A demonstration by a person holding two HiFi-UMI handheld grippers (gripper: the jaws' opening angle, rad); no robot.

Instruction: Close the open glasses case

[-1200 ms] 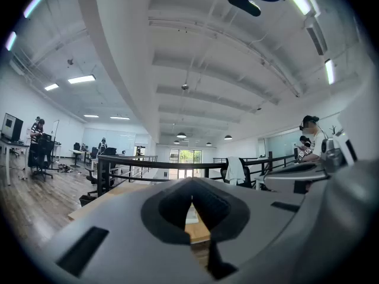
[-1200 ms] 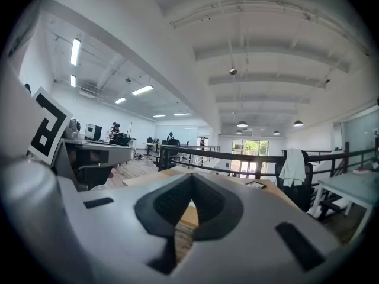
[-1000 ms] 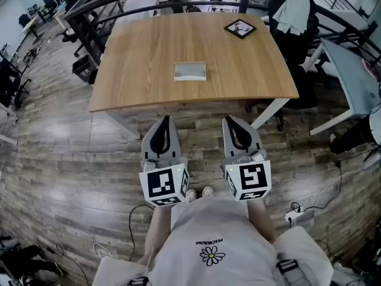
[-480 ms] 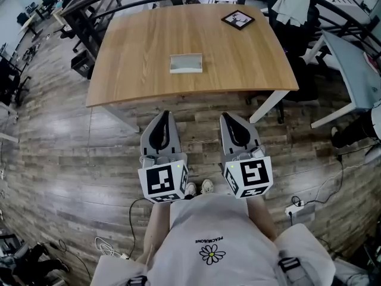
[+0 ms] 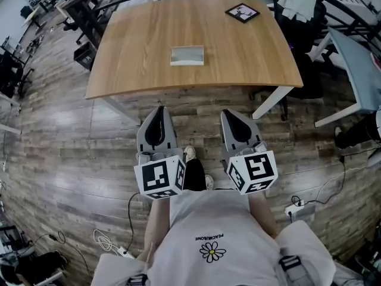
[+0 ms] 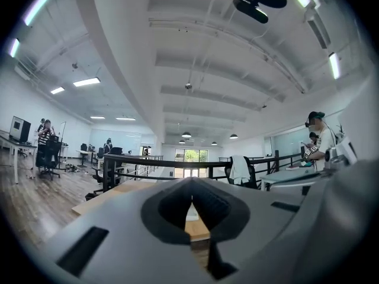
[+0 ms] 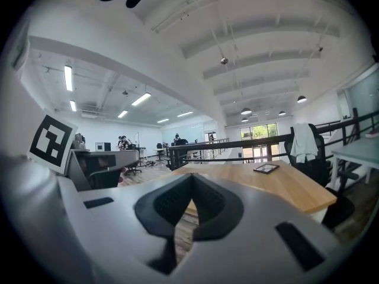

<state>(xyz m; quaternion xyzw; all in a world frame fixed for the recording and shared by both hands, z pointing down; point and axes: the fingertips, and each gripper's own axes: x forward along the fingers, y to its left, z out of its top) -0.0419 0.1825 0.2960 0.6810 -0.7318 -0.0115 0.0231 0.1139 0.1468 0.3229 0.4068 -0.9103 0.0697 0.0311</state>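
The open glasses case is a pale grey box lying on the wooden table, a little left of its middle, with its lid raised. In the left gripper view a sliver of the glasses case shows through the gap behind the tips. My left gripper is shut and empty, held over the floor short of the table's near edge. My right gripper is beside it, also shut with nothing in it. Both point toward the table, well short of the case.
A black framed picture lies at the table's far right corner. Dark railings and a chair draped with cloth stand behind the table. Another desk stands to the right. Cables and a power strip lie on the floor.
The table has shifted up in the head view as the person stepped; one foot now shows between the grippers. The right gripper has sunk slightly and rolled.
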